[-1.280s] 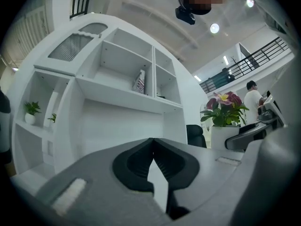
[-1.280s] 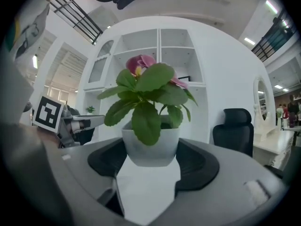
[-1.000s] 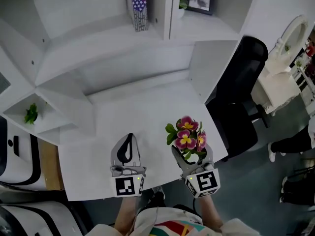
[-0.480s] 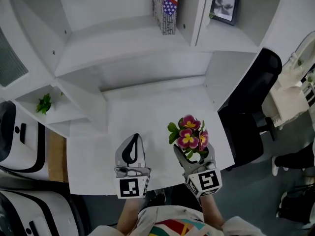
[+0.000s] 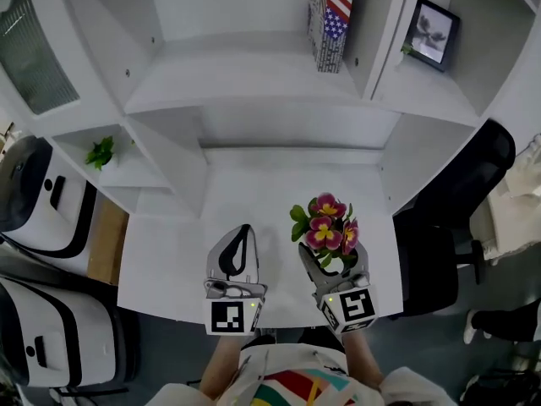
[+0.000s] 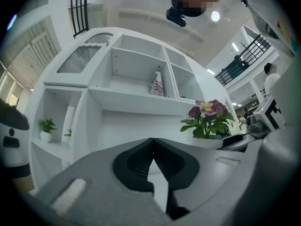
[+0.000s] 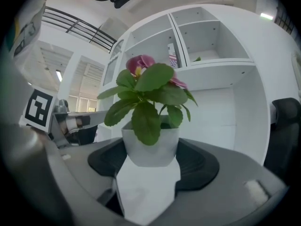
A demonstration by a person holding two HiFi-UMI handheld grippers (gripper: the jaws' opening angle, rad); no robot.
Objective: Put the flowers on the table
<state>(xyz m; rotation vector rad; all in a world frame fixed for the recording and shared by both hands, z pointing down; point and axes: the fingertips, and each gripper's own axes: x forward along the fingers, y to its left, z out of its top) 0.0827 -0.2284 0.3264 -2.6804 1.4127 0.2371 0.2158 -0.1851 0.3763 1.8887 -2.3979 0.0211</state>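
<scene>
1. White pot (image 7: 150,147) sits clamped between the pads of the right gripper (image 7: 150,157). The step in hand looks like the carry: the flowers (image 5: 325,227) are held over the near part of the table (image 5: 254,184) and not yet released.
2. Whether the pot's base already touches the tabletop cannot be told from any view. The next move probably calls for lowering it until it stands flat. The jaws would then spread and draw straight back toward the person, so the pads do not tip the leafy, top-heavy plant.
3. The right gripper's jaws stand fairly wide because the pot fills them. One pad presses on each side of the pot. The plant stands upright, its pink and yellow blooms just above and ahead of the jaws.
4. The left gripper (image 5: 243,229) is beside it on the left, apart from the pot. Its jaws are together, tips touching, with nothing between them.
5. Ahead of both grippers, bare tabletop runs to a white shelf unit (image 5: 254,66). Higher in the unit are a flag-patterned box (image 5: 331,19) and a framed picture (image 5: 433,32).
6. A small green plant (image 5: 101,152) sits in a cubby well left of the left gripper.
7. A black chair (image 5: 448,201) stands off to the right of the right gripper.
</scene>
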